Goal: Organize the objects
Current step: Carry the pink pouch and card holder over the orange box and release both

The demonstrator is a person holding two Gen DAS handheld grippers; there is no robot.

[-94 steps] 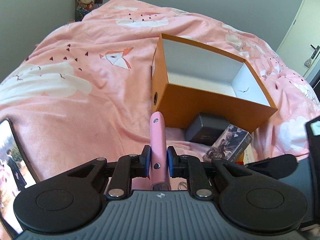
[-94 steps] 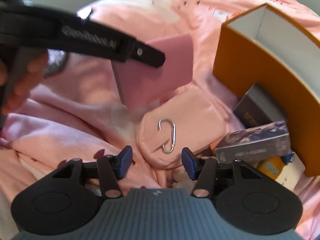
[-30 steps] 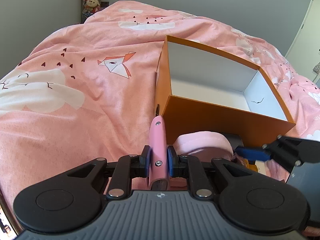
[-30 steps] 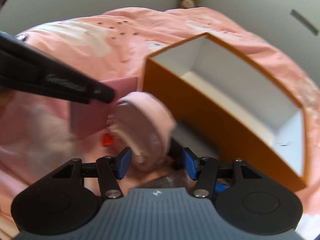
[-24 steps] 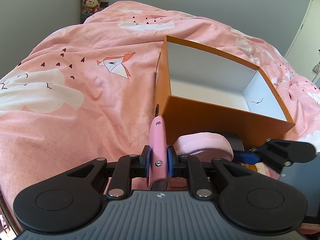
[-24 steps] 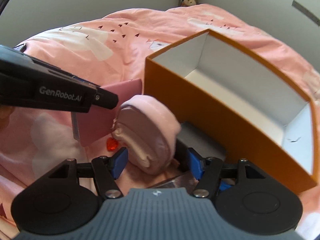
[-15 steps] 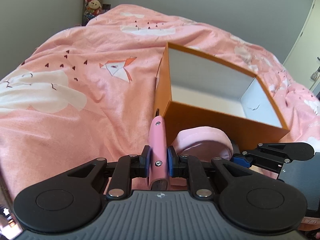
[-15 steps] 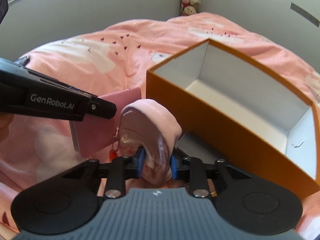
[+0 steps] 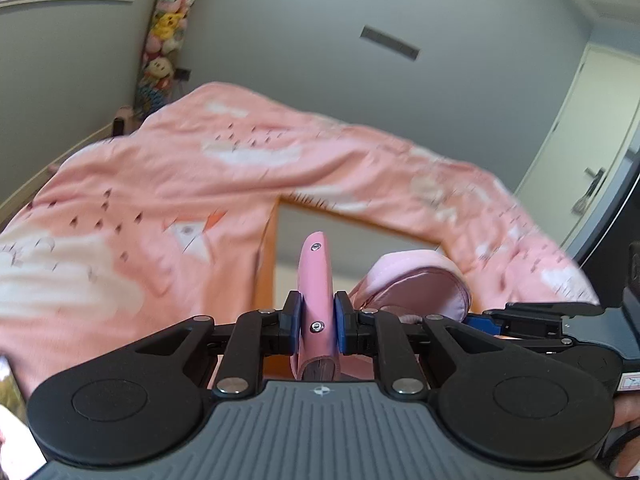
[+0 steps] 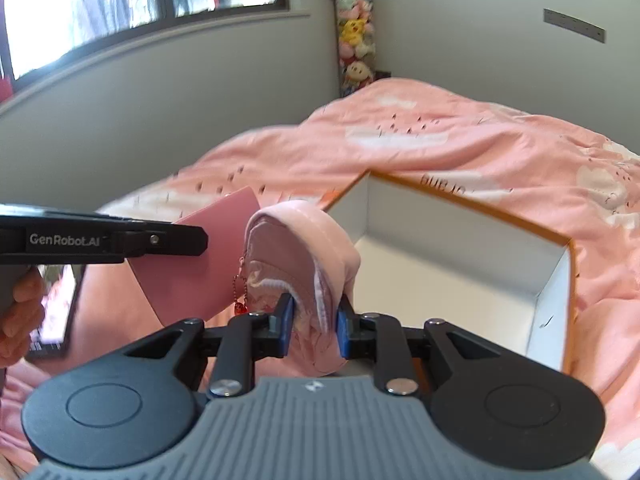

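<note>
**Both grippers gripped pink items beside the orange box**

Left gripper (image 9: 316, 322) was clamped tight on a flat pink case (image 9: 316, 280), its blue pads pressed against both faces; the case stood on edge, its rounded tip pointing toward twelve o'clock in the left wrist view. Seen from the right wrist, the same case (image 10: 208, 256) showed its broad side at nine o'clock of the pouch, held by the left gripper (image 10: 202, 236) that reached in from the left edge.

Right gripper (image 10: 314, 324) pinched a soft pink pouch (image 10: 300, 256) at its lower end, the fabric squeezed between the pads, a small red charm (image 10: 240, 307) dangling on a chain at the pouch's seven o'clock. The pouch was held in the air, in front of the near corner of the orange box (image 10: 570, 280).

That box sat open on a pink bedspread (image 10: 460, 140), white inside, at about three o'clock of the pouch. A phone (image 10: 56, 316) lay on the bedspread at nine o'clock, next to the person's hand (image 10: 20, 320).
</note>
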